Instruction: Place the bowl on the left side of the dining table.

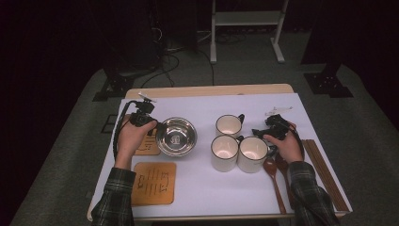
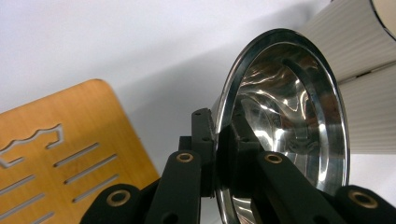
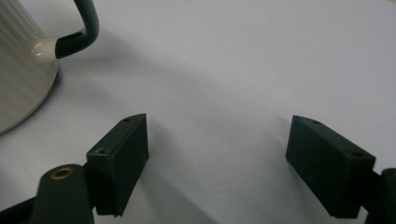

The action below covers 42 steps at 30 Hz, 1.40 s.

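Right now my left gripper point(image 1: 149, 123) has its jaws pinched tight on the rim of the steel bowl point(image 1: 176, 136), one pad inside the wall and one outside, as the left gripper view shows plainly. That bowl point(image 2: 285, 126) sits on the white table cover point(image 1: 202, 183), its near edge just over the wooden trivet point(image 1: 147, 146) under my left hand point(image 1: 129, 139); a second slotted wooden trivet point(image 1: 153, 183) lies closer to me. To the bowl's right stand three cream ribbed mugs point(image 1: 235, 143) with dark handles, close together. My right gripper point(image 1: 270, 129) rests beside the nearest mug point(image 1: 254, 154), jaws spread wide with nothing between them, bare cover under them in the right gripper view. Two wooden spoons point(image 1: 275, 181) and chopsticks point(image 1: 324, 172) lie along the right edge.
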{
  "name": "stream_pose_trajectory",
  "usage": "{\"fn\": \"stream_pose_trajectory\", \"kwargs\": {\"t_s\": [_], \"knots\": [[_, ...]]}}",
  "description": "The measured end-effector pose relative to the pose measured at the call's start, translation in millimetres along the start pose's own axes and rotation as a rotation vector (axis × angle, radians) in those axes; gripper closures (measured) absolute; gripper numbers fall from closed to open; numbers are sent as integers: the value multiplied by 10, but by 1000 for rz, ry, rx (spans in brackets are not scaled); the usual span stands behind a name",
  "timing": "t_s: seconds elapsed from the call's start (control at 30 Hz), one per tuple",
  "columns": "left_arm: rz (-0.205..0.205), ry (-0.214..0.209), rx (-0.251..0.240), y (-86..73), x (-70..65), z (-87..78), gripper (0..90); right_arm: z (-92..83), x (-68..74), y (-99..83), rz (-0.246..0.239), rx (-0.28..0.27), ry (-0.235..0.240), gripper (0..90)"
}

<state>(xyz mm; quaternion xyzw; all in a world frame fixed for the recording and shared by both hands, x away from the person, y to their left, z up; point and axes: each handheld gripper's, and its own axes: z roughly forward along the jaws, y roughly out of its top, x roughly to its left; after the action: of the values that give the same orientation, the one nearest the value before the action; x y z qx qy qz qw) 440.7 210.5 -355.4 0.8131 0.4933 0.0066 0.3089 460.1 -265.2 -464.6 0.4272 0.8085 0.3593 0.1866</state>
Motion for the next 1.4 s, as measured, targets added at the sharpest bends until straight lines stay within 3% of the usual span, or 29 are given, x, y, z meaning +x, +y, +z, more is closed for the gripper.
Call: {"fn": "stream_pose_trajectory", "kwargs": {"t_s": [0.47,1.4], "knots": [[-40,45,-24,-47,152,-64,836,0,0,0,-1,0,0,194],[-126,97,-53,-167,486,-209,836,0,0,0,-1,0,0,194]]}}
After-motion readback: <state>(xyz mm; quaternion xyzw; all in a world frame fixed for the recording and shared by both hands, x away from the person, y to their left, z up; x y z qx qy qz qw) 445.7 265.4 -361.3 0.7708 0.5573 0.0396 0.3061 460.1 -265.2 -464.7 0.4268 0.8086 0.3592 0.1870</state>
